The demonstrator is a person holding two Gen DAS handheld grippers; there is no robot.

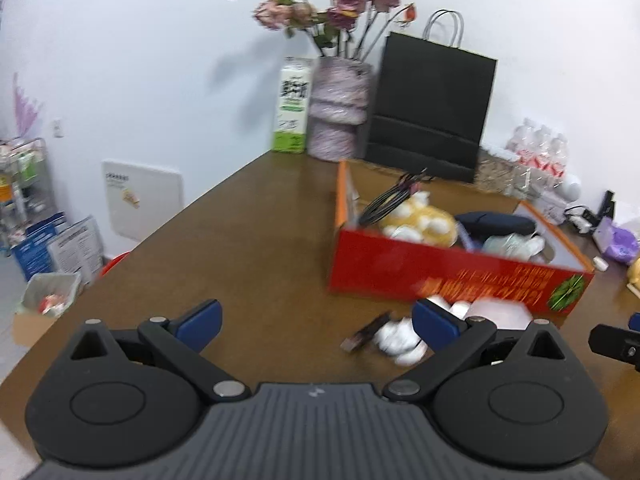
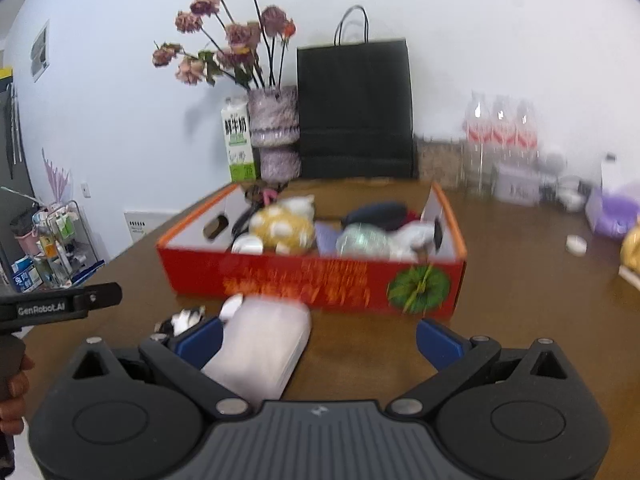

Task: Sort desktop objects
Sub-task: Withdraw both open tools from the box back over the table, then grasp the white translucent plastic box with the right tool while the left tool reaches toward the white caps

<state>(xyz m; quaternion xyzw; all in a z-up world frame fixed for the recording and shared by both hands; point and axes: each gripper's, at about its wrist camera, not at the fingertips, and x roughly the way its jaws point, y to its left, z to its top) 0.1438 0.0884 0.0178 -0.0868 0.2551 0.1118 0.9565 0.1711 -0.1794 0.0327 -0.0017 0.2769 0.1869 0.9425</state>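
A red cardboard box stands on the brown table, holding a yellow plush toy, a dark case and other items. My left gripper is open above the bare table; a small dark stick and a white bundle lie by its right finger. My right gripper is open too, and a pale pink pouch lies on the table between its fingers, close to the left one. The left gripper's body shows at the right wrist view's left edge.
At the back stand a vase of dried roses, a milk carton and a black paper bag. Water bottles and purple items are at the right. A person's hand grips the left tool.
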